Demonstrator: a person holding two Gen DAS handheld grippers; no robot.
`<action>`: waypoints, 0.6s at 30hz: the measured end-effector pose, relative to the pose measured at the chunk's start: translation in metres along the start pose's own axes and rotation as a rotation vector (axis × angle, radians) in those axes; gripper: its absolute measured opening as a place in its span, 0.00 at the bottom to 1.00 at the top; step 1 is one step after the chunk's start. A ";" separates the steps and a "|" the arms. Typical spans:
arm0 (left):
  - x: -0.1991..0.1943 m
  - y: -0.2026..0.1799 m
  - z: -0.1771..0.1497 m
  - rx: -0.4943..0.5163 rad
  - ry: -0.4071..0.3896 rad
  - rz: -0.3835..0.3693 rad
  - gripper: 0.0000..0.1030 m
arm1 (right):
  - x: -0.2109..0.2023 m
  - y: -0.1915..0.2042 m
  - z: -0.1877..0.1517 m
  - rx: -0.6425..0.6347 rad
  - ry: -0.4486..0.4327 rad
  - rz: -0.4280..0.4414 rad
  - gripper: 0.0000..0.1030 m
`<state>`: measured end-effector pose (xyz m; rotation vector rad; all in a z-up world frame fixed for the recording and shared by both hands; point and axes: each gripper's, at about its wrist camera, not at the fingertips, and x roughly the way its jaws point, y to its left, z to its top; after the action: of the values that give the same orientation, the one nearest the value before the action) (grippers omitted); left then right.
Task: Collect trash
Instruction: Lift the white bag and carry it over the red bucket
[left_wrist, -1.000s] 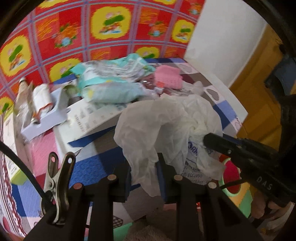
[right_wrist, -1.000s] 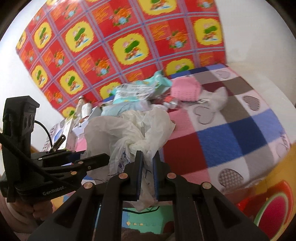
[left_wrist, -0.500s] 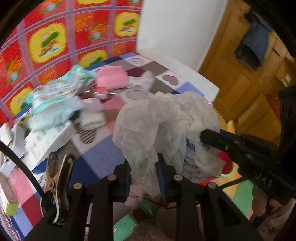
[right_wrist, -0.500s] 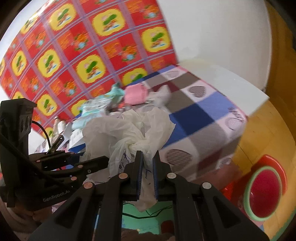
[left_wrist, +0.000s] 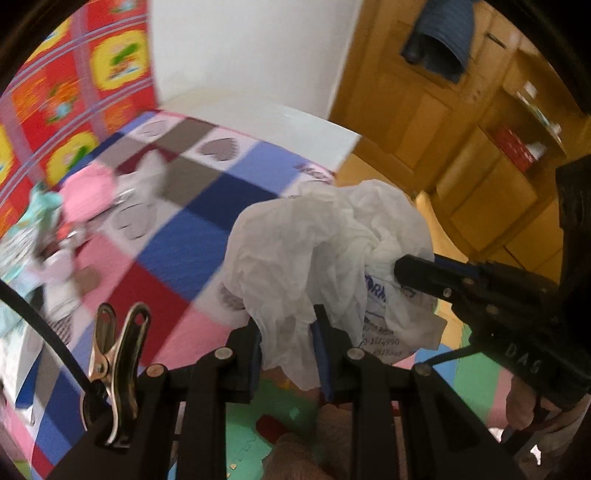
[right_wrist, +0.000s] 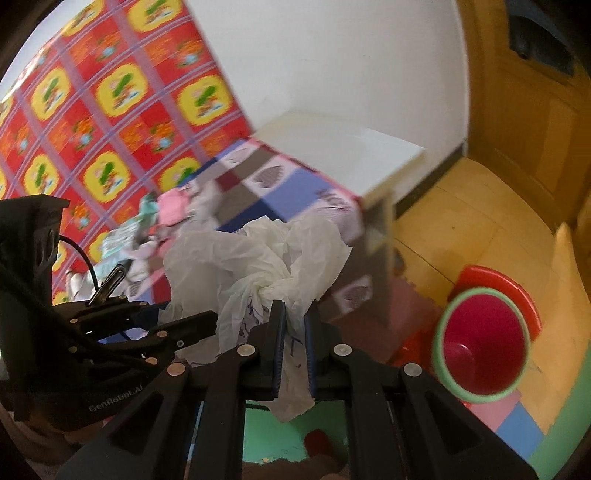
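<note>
Now both grippers clamp one crumpled white plastic bag (left_wrist: 317, 254): the left gripper (left_wrist: 286, 354) pinches its lower folds between the pads, the right gripper (right_wrist: 293, 350) grips a twisted bunch, and a red bin with a green rim (right_wrist: 480, 347) stands right of the right jaws

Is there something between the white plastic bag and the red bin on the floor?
Nothing visible. Both tongs, left and right, hold the white plastic bag at the bed's edge. The red bin stands open, with only bare floor between.
</note>
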<state>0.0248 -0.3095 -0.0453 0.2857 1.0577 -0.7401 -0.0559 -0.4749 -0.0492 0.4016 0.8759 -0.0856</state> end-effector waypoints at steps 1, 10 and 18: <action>0.005 -0.007 0.003 0.014 0.003 -0.004 0.25 | -0.002 -0.008 -0.001 0.006 -0.001 -0.010 0.11; 0.052 -0.073 0.025 0.107 0.042 -0.073 0.25 | -0.013 -0.083 -0.012 0.099 0.012 -0.084 0.11; 0.101 -0.123 0.036 0.172 0.103 -0.127 0.25 | -0.009 -0.149 -0.031 0.193 0.034 -0.148 0.11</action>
<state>-0.0050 -0.4603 -0.0995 0.4105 1.1186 -0.9410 -0.1194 -0.6014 -0.1057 0.5187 0.9336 -0.3025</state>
